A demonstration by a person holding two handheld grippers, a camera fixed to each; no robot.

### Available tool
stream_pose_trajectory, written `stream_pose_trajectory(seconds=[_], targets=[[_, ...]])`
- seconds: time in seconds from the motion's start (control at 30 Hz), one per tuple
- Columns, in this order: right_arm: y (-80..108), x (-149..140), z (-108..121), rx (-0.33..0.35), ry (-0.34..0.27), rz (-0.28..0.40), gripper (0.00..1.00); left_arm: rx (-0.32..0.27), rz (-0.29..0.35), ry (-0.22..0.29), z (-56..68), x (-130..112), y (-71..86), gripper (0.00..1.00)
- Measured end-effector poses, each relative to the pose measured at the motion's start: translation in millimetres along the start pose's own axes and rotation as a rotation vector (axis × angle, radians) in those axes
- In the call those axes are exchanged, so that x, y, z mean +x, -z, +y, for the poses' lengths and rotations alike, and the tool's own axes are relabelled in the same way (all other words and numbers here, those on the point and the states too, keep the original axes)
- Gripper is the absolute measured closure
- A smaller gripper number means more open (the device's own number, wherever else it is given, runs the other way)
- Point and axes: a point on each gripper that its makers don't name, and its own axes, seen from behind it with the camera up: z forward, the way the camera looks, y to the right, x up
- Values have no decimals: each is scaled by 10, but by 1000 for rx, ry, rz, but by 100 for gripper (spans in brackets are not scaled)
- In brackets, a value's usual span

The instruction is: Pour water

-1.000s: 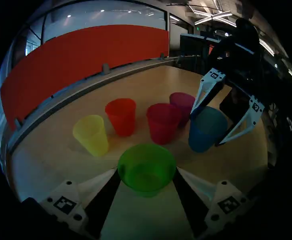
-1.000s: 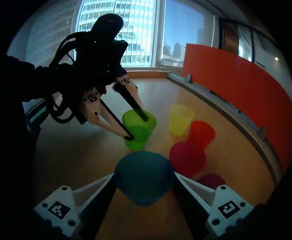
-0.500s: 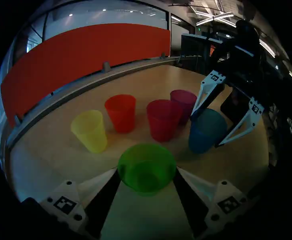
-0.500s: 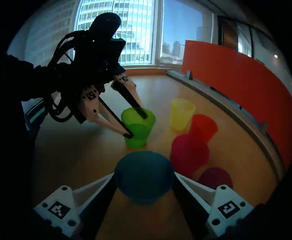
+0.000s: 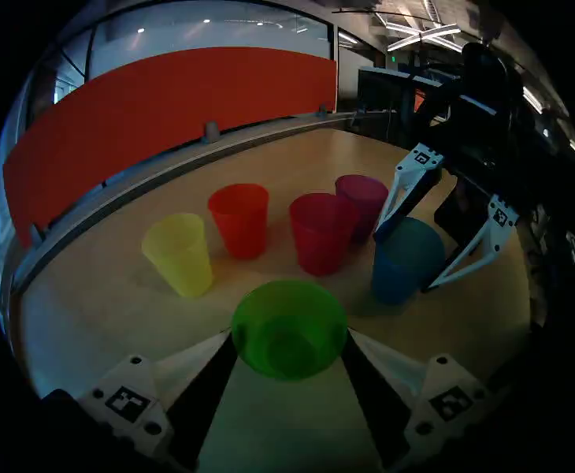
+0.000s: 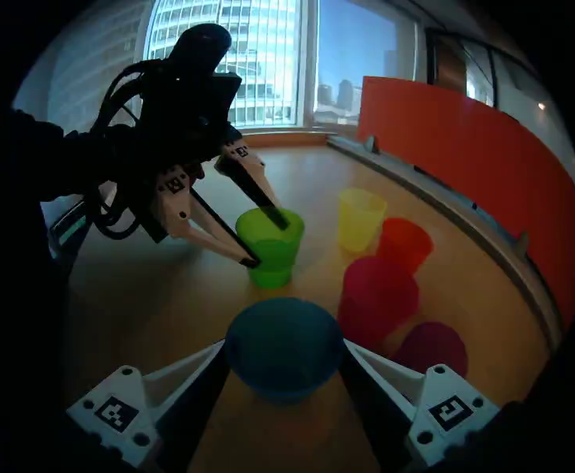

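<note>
Green cup (image 5: 289,329) sits clamped between the fingers of my left gripper (image 5: 288,340), upright, rim level, at the near edge of the table (image 5: 106,315). My right gripper (image 6: 284,340) is likewise closed on the blue cup (image 6: 283,353), which stands at about 2 o'clock from the green one, close beside it. Over the last second very little has changed: both of my views have crept slightly, so that the purple cup (image 5: 362,201) now shows more fully past the blue rim in the right gripper view, and I judge that as a small lift or repositioning, not a pour. Neither held cup has begun to tilt. The yellow cup (image 5: 179,254) at 10 o'clock, the orange cup (image 5: 240,219) at 11 and the red cup (image 5: 321,232) at 12 have stayed put. Whether either held cup has water in it I cannot tell. The pour itself is not yet begun; I would next bring one rim over the other.
</note>
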Motion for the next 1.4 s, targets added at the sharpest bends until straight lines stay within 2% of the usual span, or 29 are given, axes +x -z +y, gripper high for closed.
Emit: stream_pose_trajectory(seconds=[0.6,0.9,1.4], targets=[[17,-112,31,-21,-29,-11,5,3,-15,27,-12,-49,-4,10],[49,-148,25,-27,-43,-11,3,10,-29,22,-32,-106,0,9],[220,-370,-2,-61,-65,-29,3,38,-52,36,-58,-298,173,9]])
